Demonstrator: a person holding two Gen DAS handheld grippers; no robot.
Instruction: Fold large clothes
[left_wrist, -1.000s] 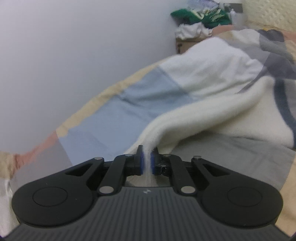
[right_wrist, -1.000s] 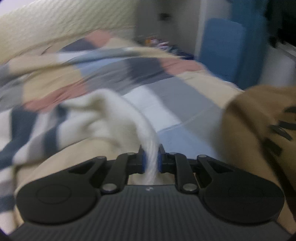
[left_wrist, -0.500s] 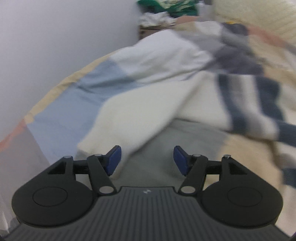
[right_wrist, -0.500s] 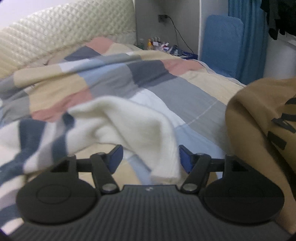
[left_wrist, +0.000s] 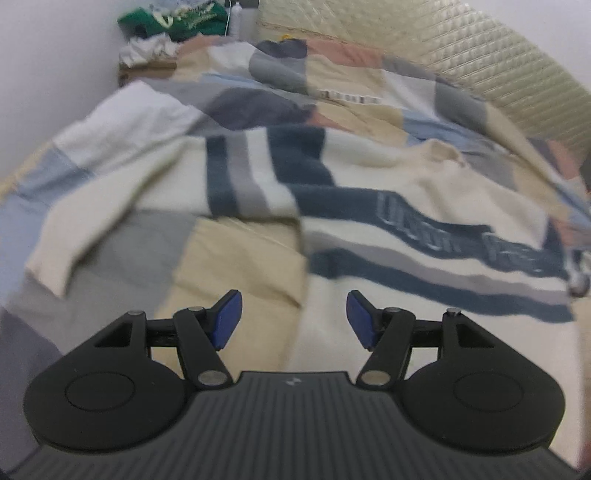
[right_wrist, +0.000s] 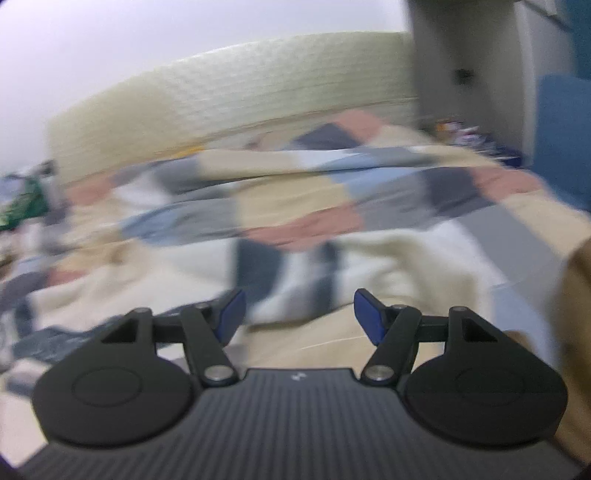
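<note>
A cream sweater (left_wrist: 424, 206) with navy and grey stripes lies spread on the patchwork bed. Its left sleeve (left_wrist: 77, 221) stretches out toward the wall side. My left gripper (left_wrist: 293, 317) hovers above the sweater's lower edge, open, nothing between its blue pads. In the blurred right wrist view the same sweater (right_wrist: 388, 266) lies ahead, and my right gripper (right_wrist: 299, 317) stands open and empty above the bedding.
The patchwork quilt (left_wrist: 240, 258) covers the bed, with a quilted cream headboard (left_wrist: 461, 55) behind. A pile of green and white clothes (left_wrist: 173, 22) sits on a stand in the far left corner. A tan garment (right_wrist: 576, 295) lies at the right edge; a blue chair (right_wrist: 565, 133) stands beyond.
Both grippers let go of the cream sleeves they were shut on and opened. Both then rose and swung toward the middle of the sweater, which now lies flat on the bed.
</note>
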